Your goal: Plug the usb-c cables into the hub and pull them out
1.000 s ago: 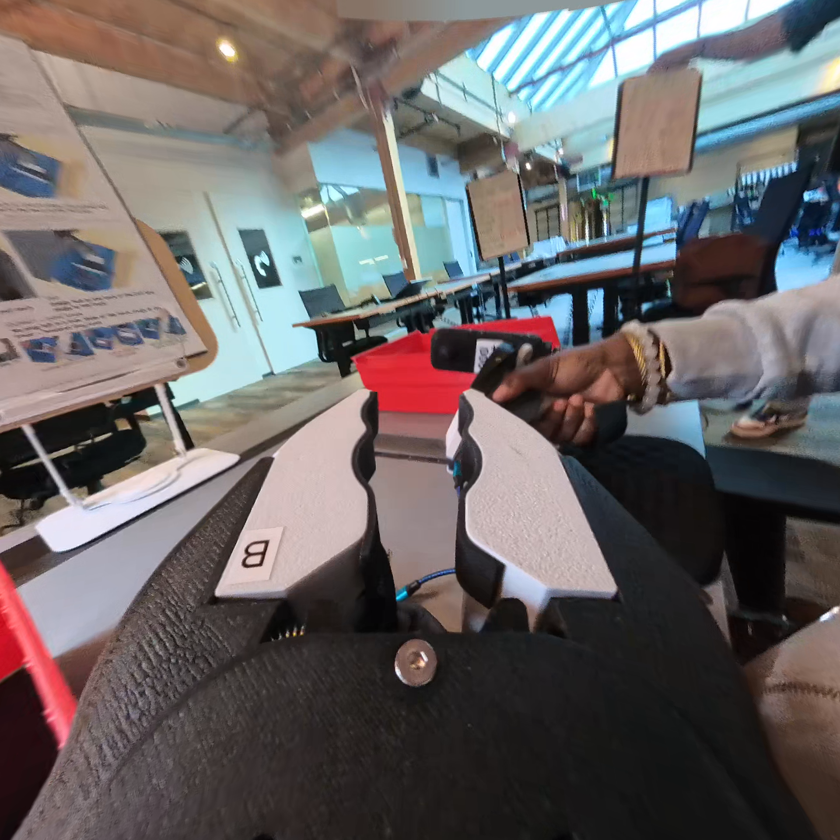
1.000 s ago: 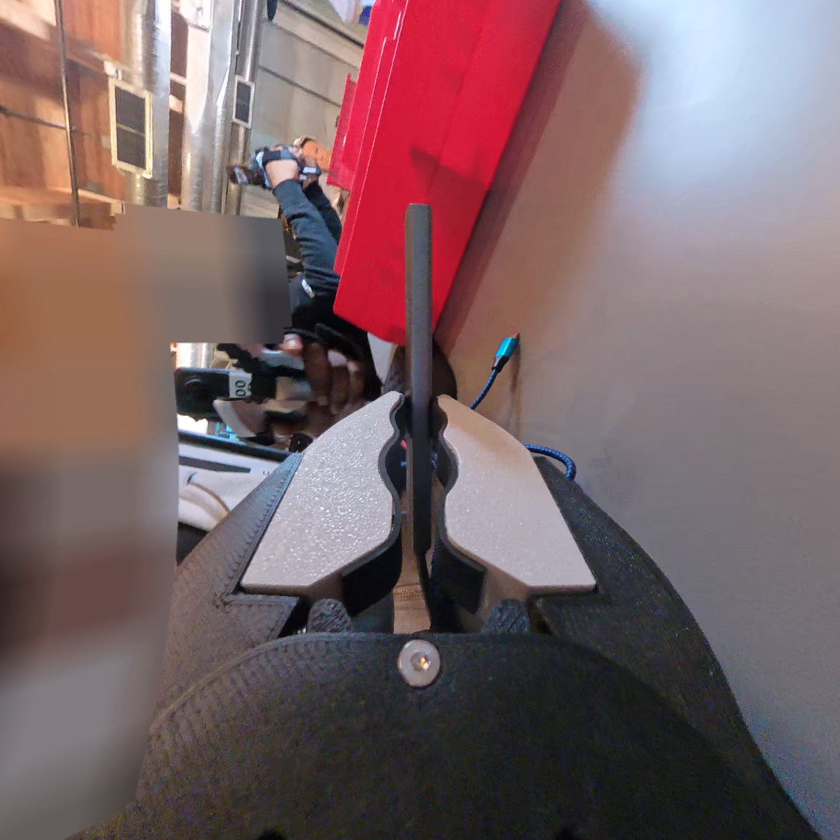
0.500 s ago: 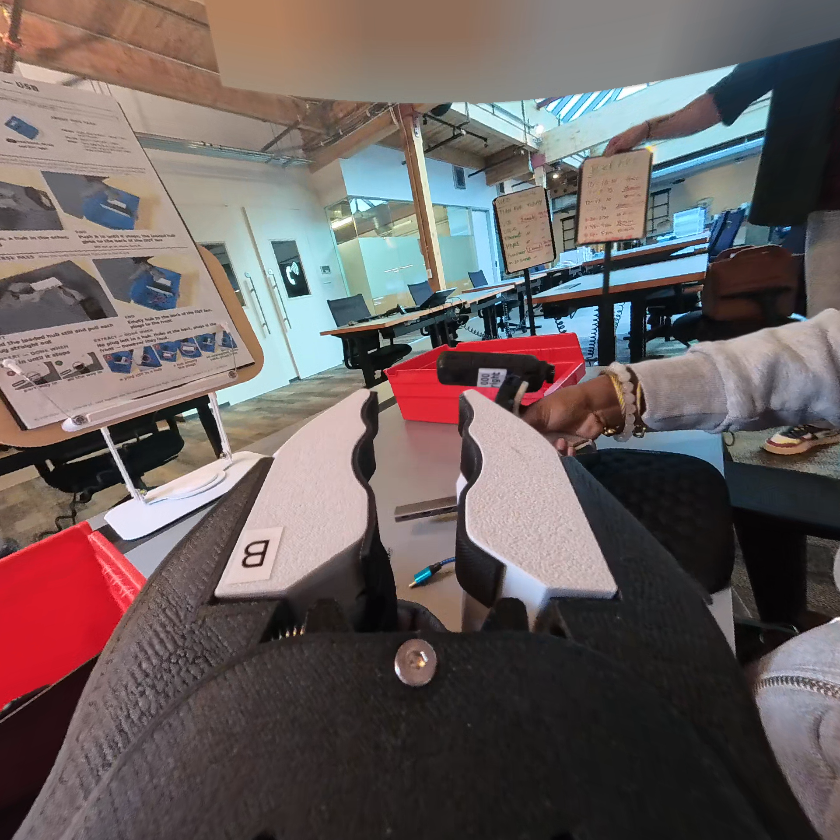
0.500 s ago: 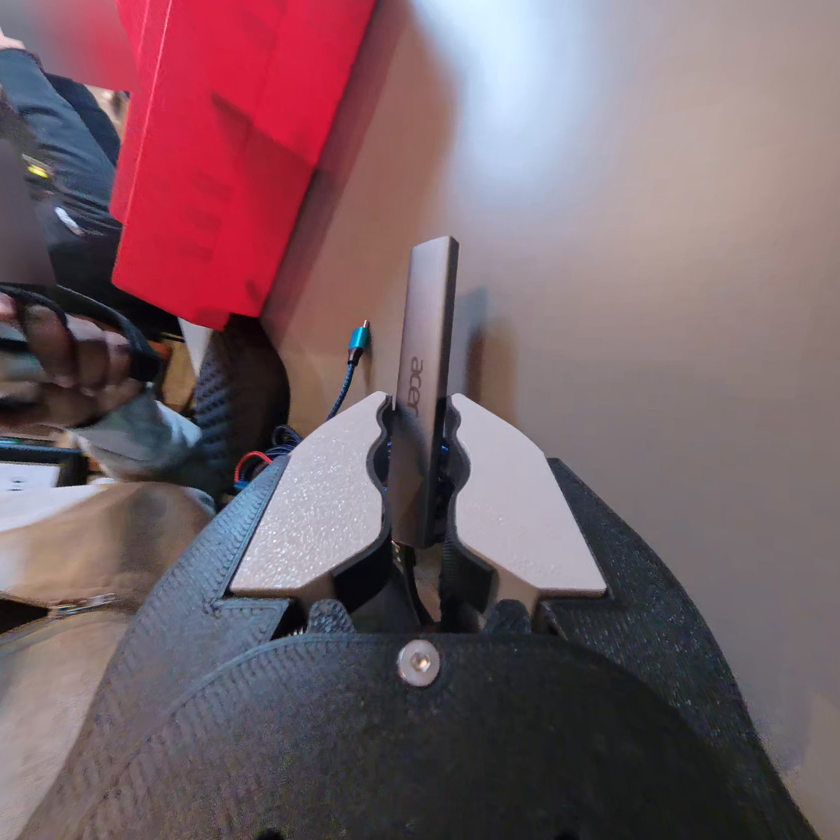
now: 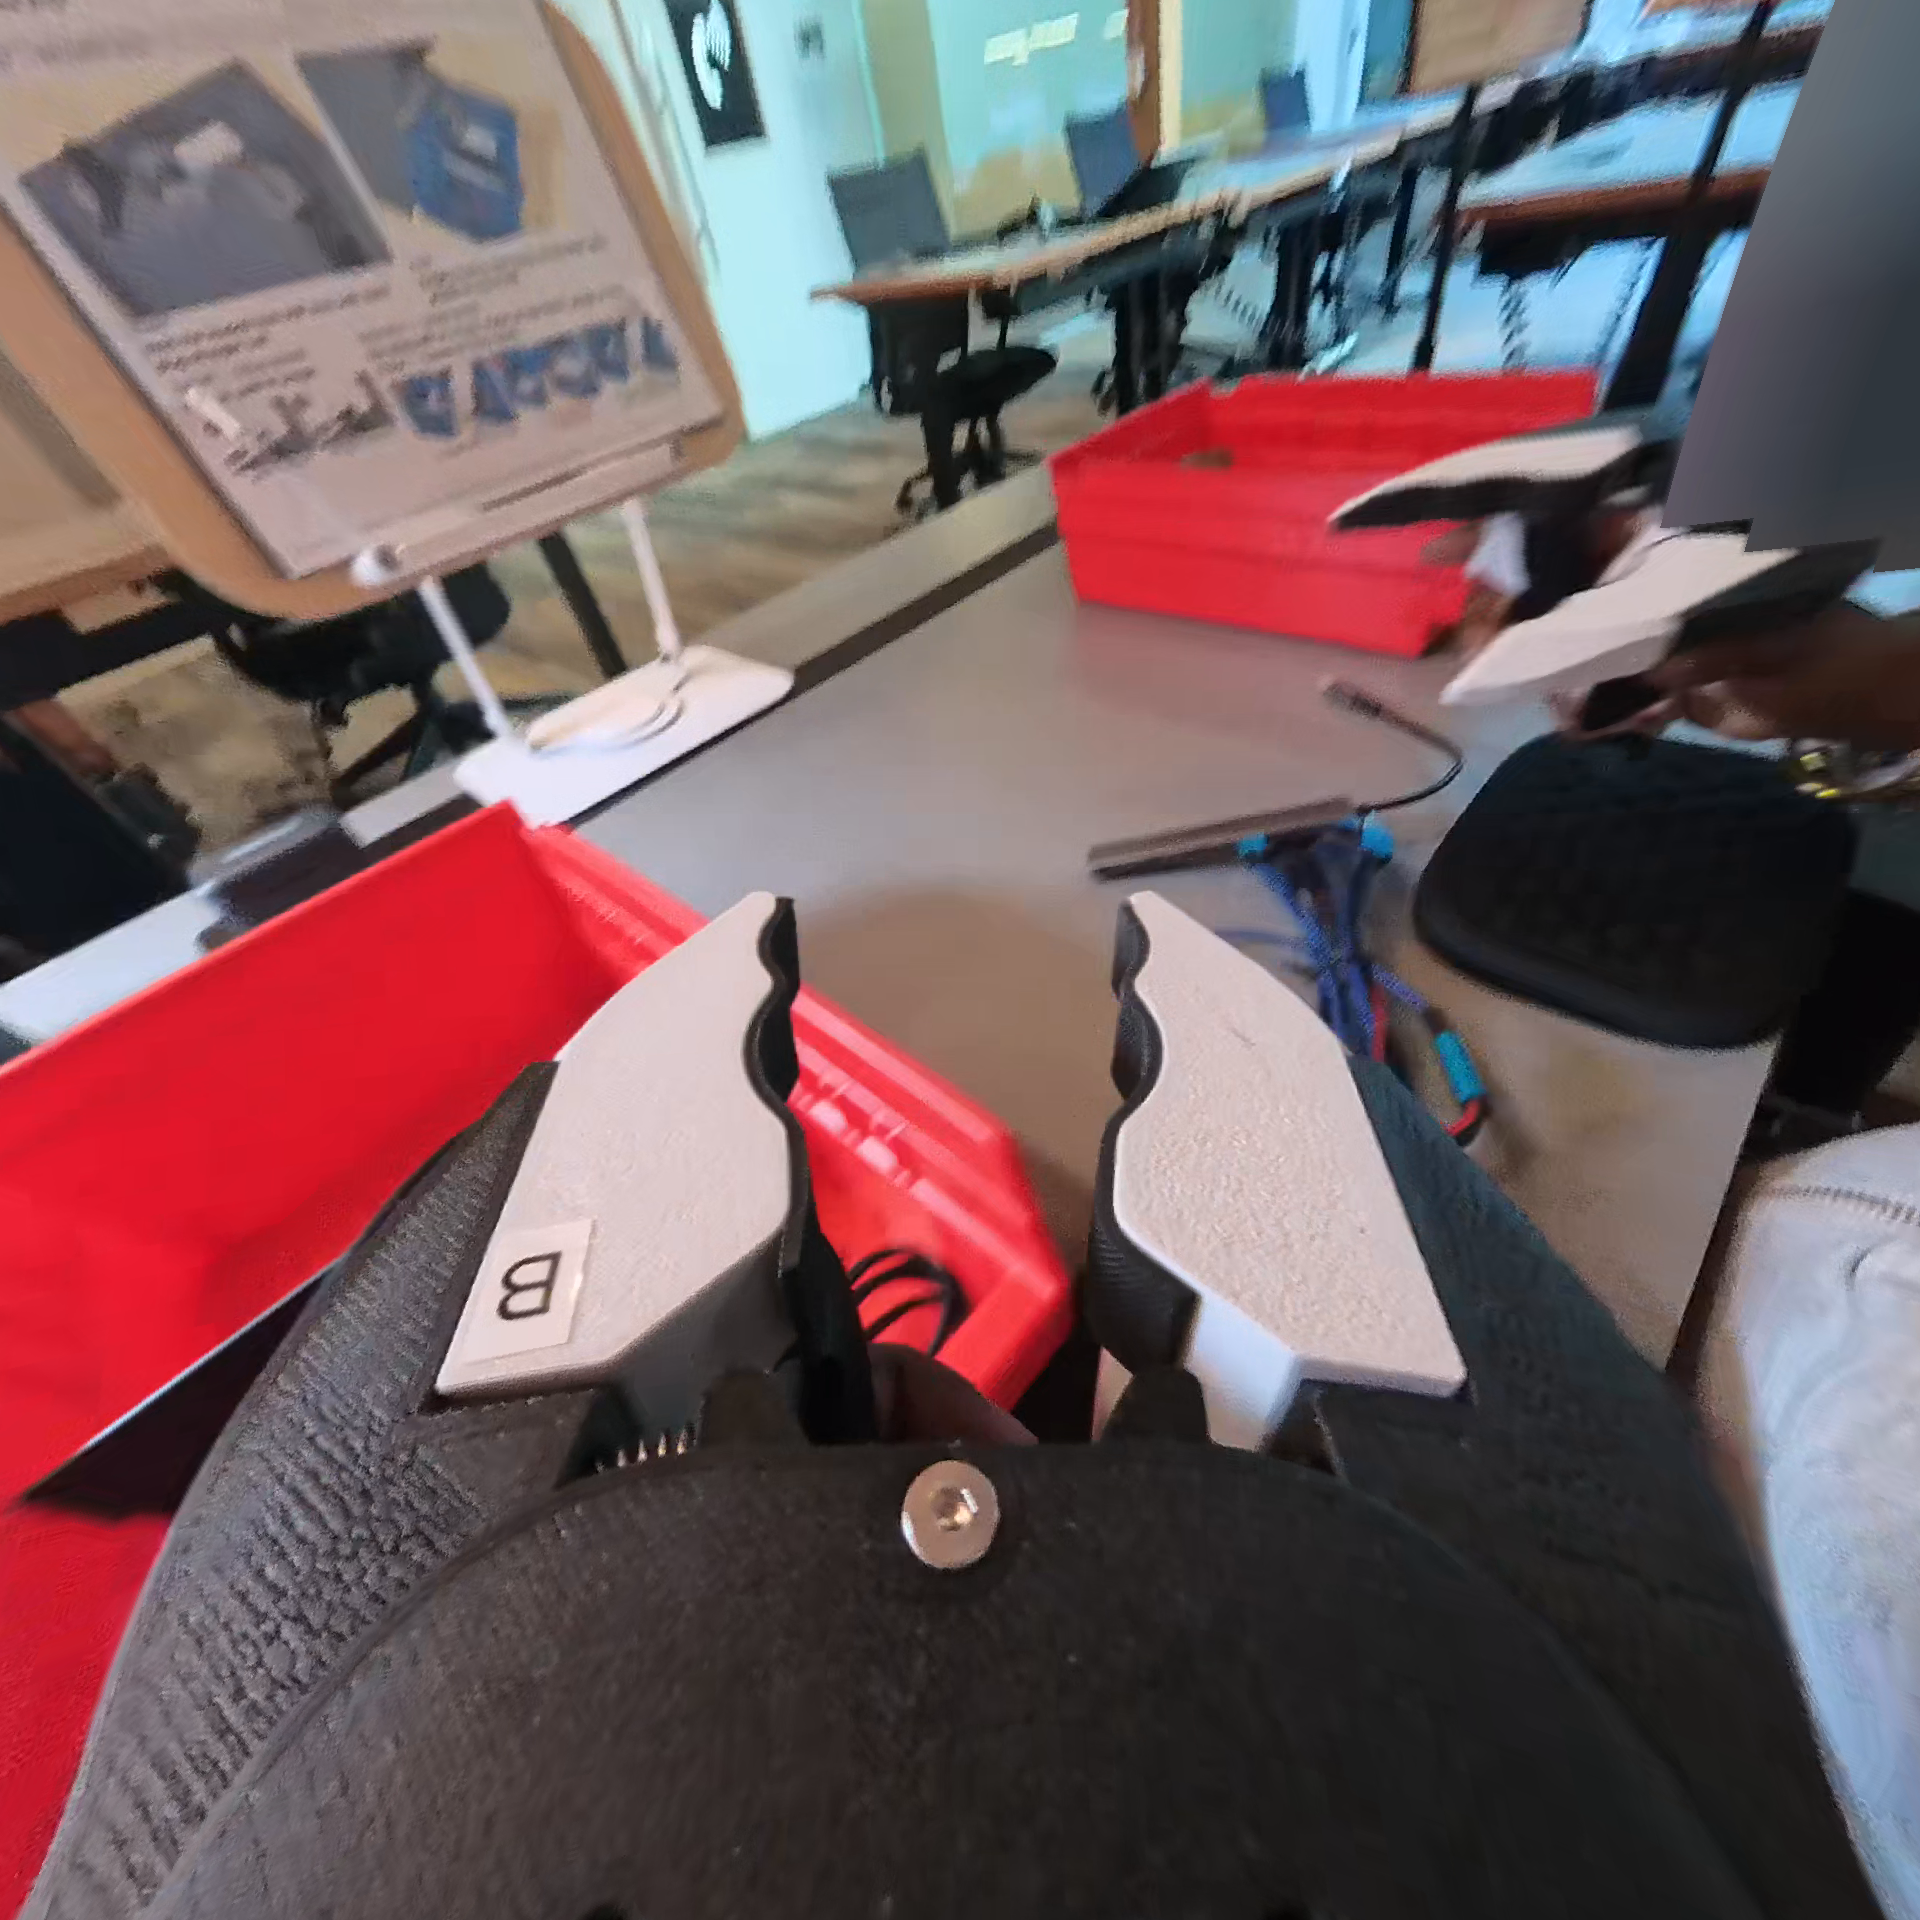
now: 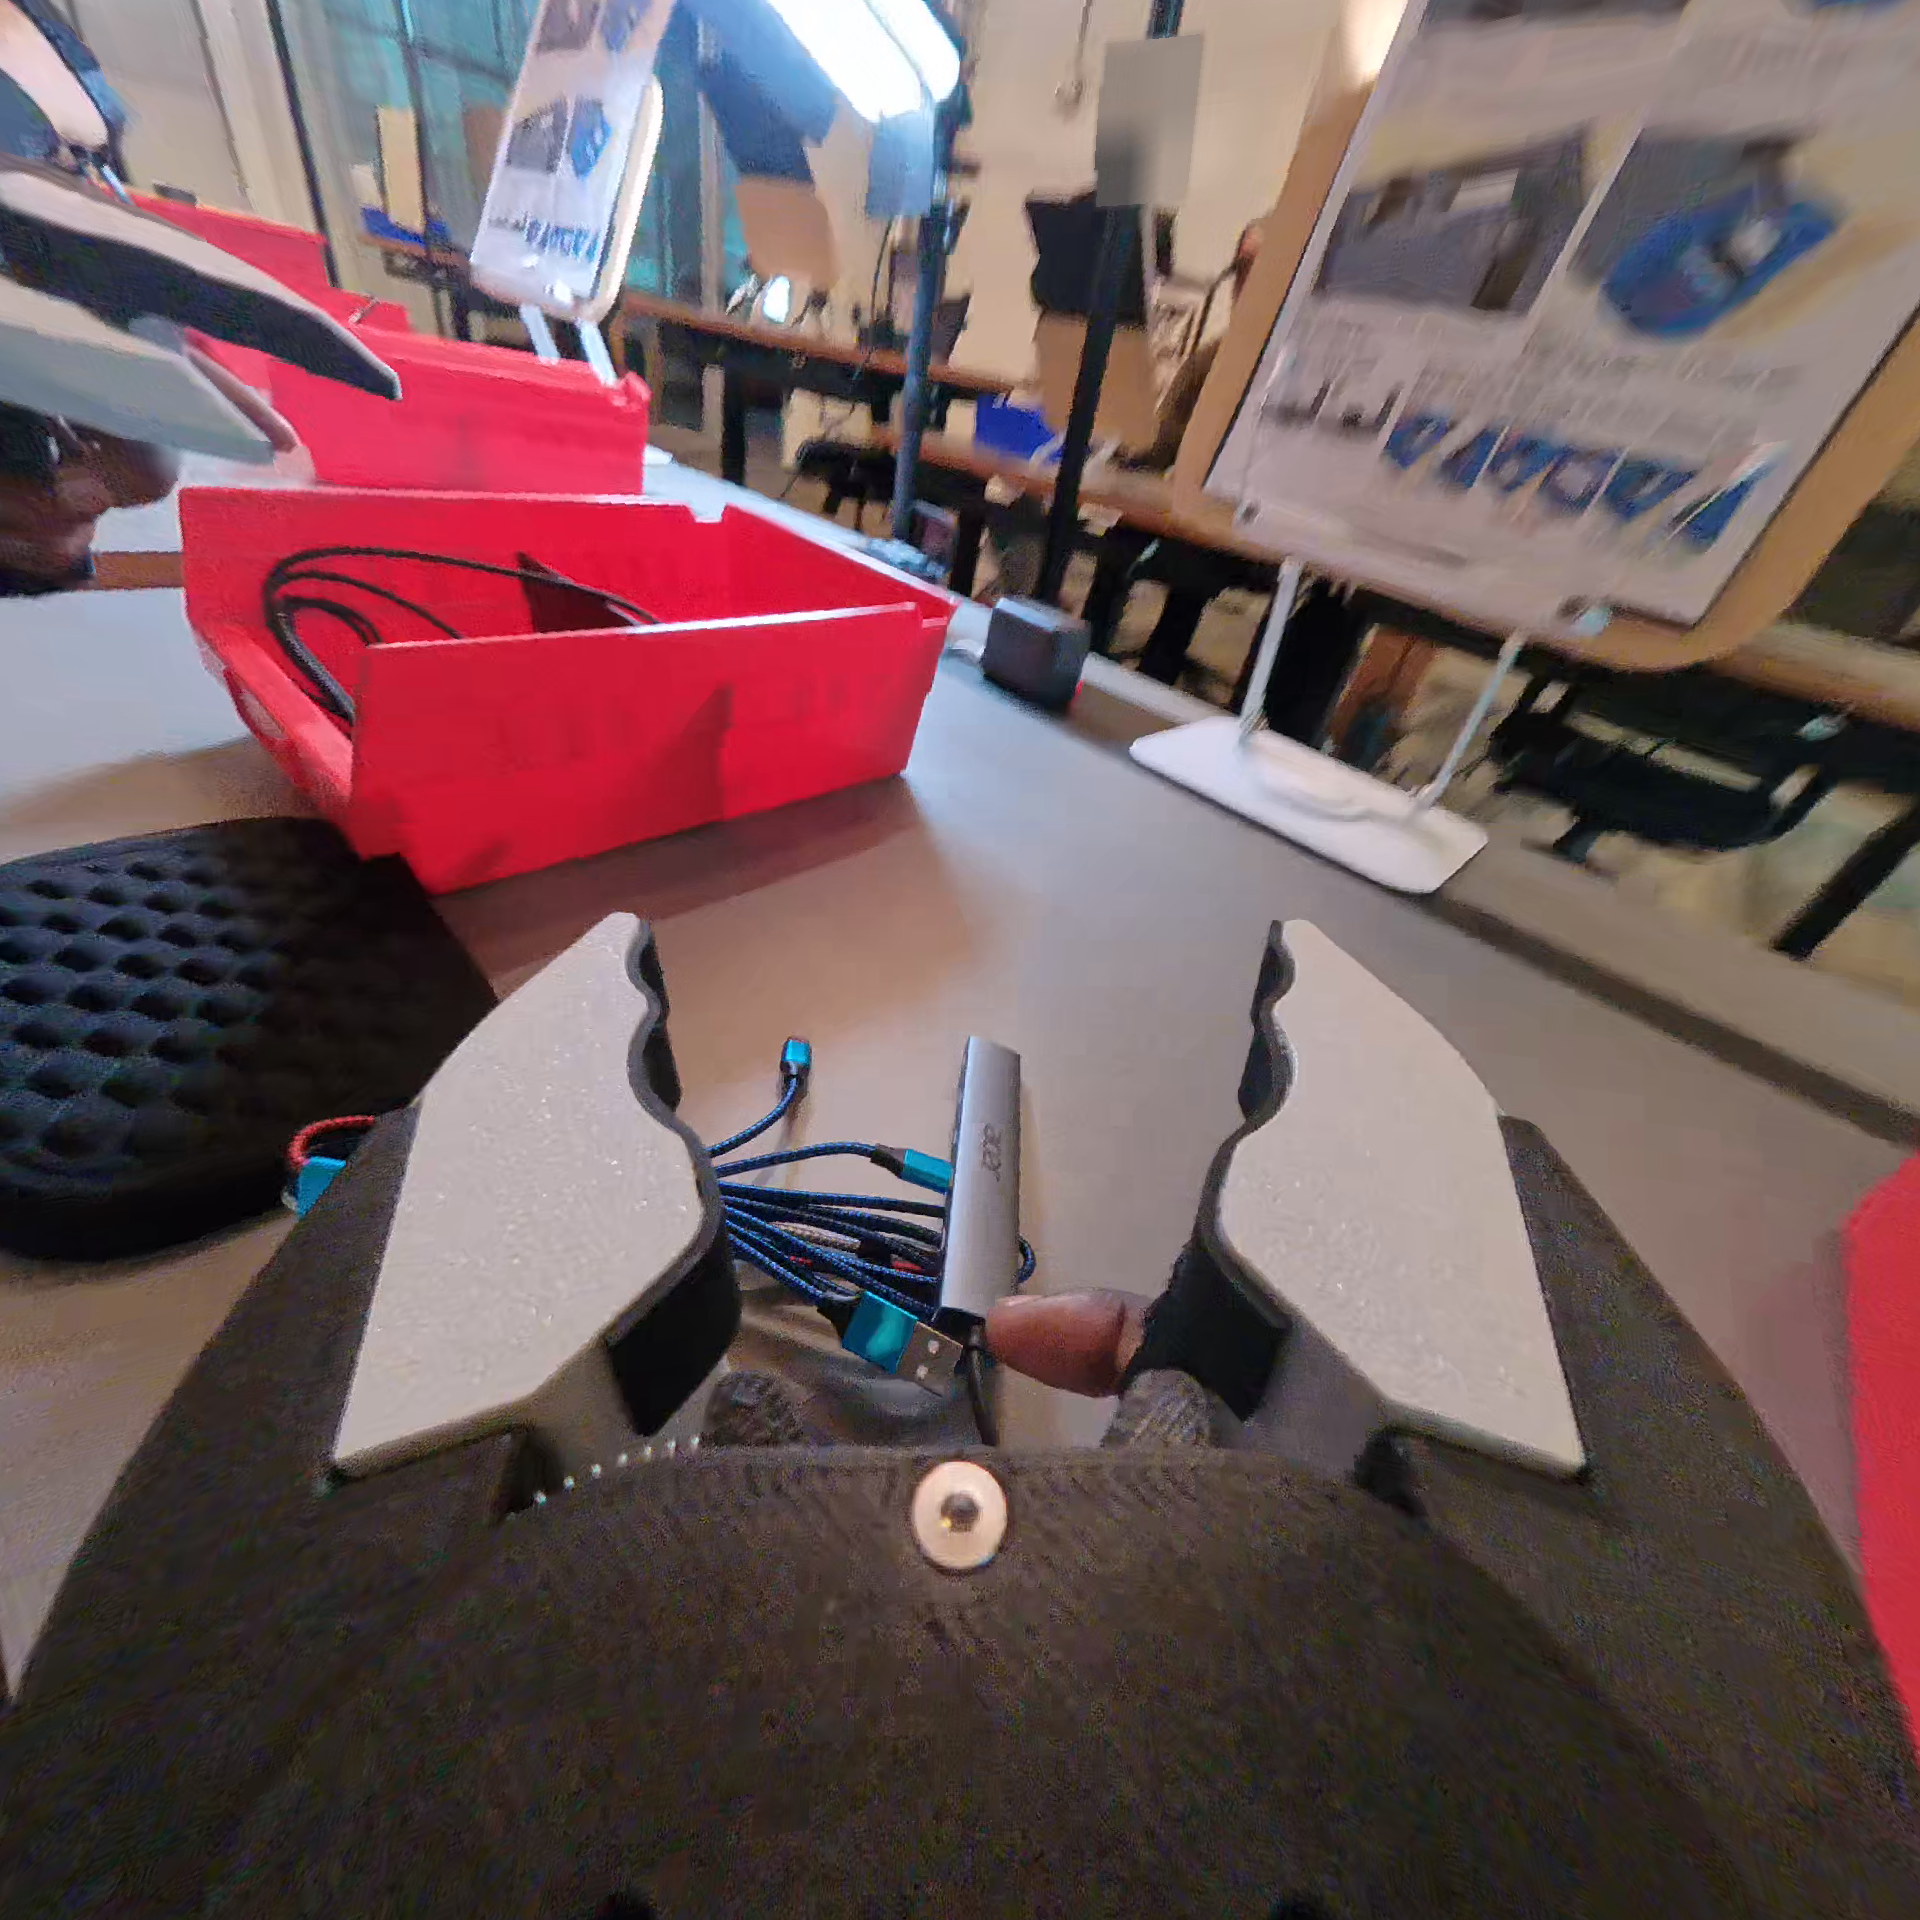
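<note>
The grey hub [image 6: 982, 1174] lies flat on the table between my right gripper's [image 6: 956, 935] open fingers, untouched. Blue braided cables [image 6: 831, 1216] bunch at its left side; one teal plug [image 6: 925, 1169] sits against the hub's edge and another plug [image 6: 797, 1058] lies free. A person's fingertip [image 6: 1060, 1340] shows by the hub's near end. My left gripper [image 5: 951, 925] is open and empty, over the corner of a red bin [image 5: 312, 1122]. The left wrist view shows the hub [image 5: 1216, 836], the cables [image 5: 1330, 935] and the right gripper [image 5: 1507, 582] ahead to the right.
A second red bin [image 5: 1299, 499] stands at the back. The red bin holding a black cable [image 6: 582, 665] is ahead left of the right gripper. A black padded mat [image 5: 1631, 883] lies by the table edge. An instruction board on a white stand [image 5: 364, 260] stands at the far side. My right gripper is the nearer one to the teal plug [image 6: 925, 1169]: about 11 centimeters, against 25 centimeters. It turns up in the left wrist view [image 5: 1255, 847] as well. My right gripper's tips are some 12 centimeters from the hub [image 5: 1216, 836]. It turns up in the right wrist view [image 6: 1004, 1173] as well.
My right gripper was shut on the hub, held on edge; it has opened and the hub now lies on the table. My left gripper has opened wide and swung over the red bin.
</note>
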`<action>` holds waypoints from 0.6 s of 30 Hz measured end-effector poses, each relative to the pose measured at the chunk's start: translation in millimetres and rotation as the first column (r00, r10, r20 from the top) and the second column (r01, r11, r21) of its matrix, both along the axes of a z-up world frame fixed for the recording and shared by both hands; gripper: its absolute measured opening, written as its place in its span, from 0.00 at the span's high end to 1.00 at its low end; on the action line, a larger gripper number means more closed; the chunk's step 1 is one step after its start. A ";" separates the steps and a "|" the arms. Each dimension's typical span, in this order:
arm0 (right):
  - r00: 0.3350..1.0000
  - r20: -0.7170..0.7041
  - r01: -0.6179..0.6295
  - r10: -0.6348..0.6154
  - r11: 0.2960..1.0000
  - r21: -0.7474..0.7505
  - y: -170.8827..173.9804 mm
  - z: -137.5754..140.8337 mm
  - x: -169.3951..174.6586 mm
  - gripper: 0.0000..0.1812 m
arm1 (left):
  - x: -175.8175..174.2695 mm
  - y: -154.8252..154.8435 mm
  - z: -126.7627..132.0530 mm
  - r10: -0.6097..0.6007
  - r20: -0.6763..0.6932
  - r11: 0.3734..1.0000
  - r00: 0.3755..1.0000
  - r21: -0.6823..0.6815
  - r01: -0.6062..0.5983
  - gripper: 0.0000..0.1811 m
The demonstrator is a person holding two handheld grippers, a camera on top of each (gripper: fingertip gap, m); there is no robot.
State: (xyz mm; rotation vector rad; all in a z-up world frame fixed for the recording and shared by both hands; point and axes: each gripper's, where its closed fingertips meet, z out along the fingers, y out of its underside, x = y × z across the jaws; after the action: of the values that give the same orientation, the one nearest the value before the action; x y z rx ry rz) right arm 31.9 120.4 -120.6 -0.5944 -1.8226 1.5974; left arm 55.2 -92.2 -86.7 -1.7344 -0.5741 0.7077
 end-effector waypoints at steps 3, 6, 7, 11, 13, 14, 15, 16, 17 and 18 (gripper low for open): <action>0.995 -0.090 0.030 -0.037 0.997 -0.077 5.7 0.6 14.9 0.40 | -9.6 -42.4 4.7 0.049 0.101 0.999 0.994 -0.028 -0.046 0.66; 0.991 -0.120 0.039 -0.059 0.985 -0.167 11.8 2.0 20.4 0.42 | -26.3 -77.7 3.5 0.089 0.182 0.994 0.979 -0.073 -0.077 0.65; 0.989 -0.134 0.037 -0.060 0.985 -0.167 12.1 3.5 21.0 0.43 | -35.6 -89.6 -0.7 0.133 0.194 0.986 0.972 -0.127 -0.109 0.65; 0.993 -0.105 0.031 -0.049 0.985 -0.167 11.3 -0.5 18.0 0.45 | -68.7 -120.5 -34.6 0.284 0.281 0.905 0.917 -0.393 -0.159 0.66; 0.993 -0.107 0.030 -0.050 0.983 -0.181 12.7 0.6 18.1 0.47 | -77.0 -132.2 -59.3 0.356 0.340 0.834 0.870 -0.535 -0.132 0.67; 0.993 -0.105 0.028 -0.048 0.983 -0.184 12.9 0.6 18.2 0.47 | -80.7 -139.0 -69.9 0.391 0.344 0.789 0.854 -0.602 -0.119 0.69; 0.994 -0.103 0.028 -0.048 0.982 -0.188 13.3 0.7 18.1 0.48 | -83.6 -144.5 -78.7 0.420 0.344 0.749 0.840 -0.654 -0.107 0.70; 0.994 -0.100 0.027 -0.046 0.981 -0.192 13.6 0.9 17.9 0.48 | -86.3 -148.6 -85.2 0.442 0.341 0.716 0.829 -0.691 -0.097 0.72; 0.994 -0.096 0.024 -0.044 0.980 -0.195 13.8 0.7 17.7 0.49 | -89.5 -151.6 -89.2 0.460 0.329 0.688 0.825 -0.719 -0.097 0.73; 0.995 -0.092 0.024 -0.043 0.980 -0.198 14.1 0.4 17.3 0.49 | -92.0 -154.0 -92.6 0.473 0.320 0.665 0.821 -0.741 -0.094 0.73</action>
State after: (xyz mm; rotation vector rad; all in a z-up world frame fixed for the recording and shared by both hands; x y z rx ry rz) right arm 49.2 134.4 -120.1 -0.6214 -1.5886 1.7653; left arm -36.8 -246.2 -179.2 -2.6280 -1.0627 0.7661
